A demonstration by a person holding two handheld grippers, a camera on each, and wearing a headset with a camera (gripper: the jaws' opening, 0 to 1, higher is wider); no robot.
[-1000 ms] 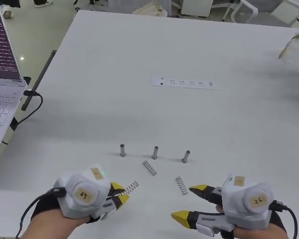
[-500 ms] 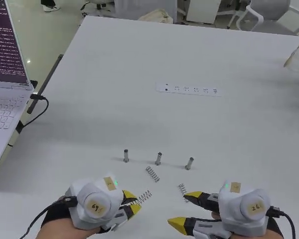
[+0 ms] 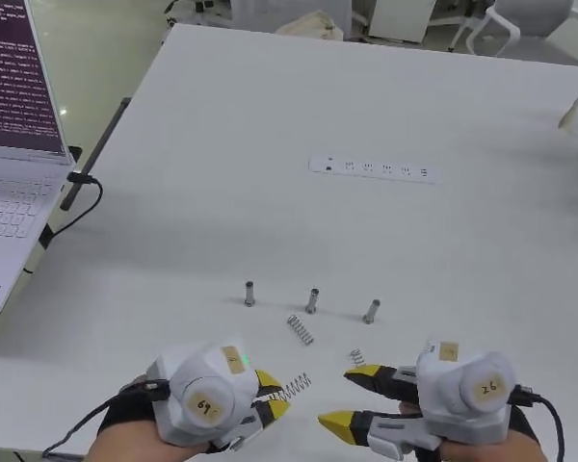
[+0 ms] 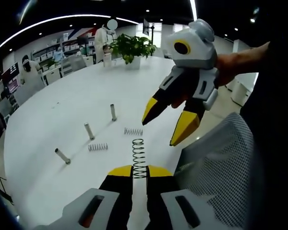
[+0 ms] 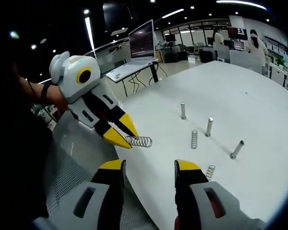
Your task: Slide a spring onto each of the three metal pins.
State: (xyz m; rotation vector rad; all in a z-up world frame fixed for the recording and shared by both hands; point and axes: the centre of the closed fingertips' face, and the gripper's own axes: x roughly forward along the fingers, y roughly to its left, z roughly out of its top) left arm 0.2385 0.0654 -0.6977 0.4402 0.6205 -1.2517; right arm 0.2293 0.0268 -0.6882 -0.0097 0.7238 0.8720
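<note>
Both grippers have drawn closer together over the last second, the right one edging in toward the left; the pins and loose springs lie as before. White table [image 3: 385, 87] carries the work. Open laptop [image 3: 10, 144] at far left, screen lit. White power strip [image 3: 371, 168] lies flat mid-table. Left gripper [image 3: 275, 394]: jaws narrow, pinching one end of a held spring [image 3: 296, 387], which sticks out straight past the yellow tips. Right gripper [image 3: 339, 396]: jaws wide, nothing between them, tips near the held spring's free end. Left pin [image 3: 249, 293], middle pin [image 3: 312, 300] and right pin [image 3: 371, 311] stand upright in a row, all bare. Second spring [image 3: 300, 329] lies on the table just nearer than the middle pin. Third spring [image 3: 356, 357] lies nearer than the right pin, partly behind the right gripper's upper jaw.
</note>
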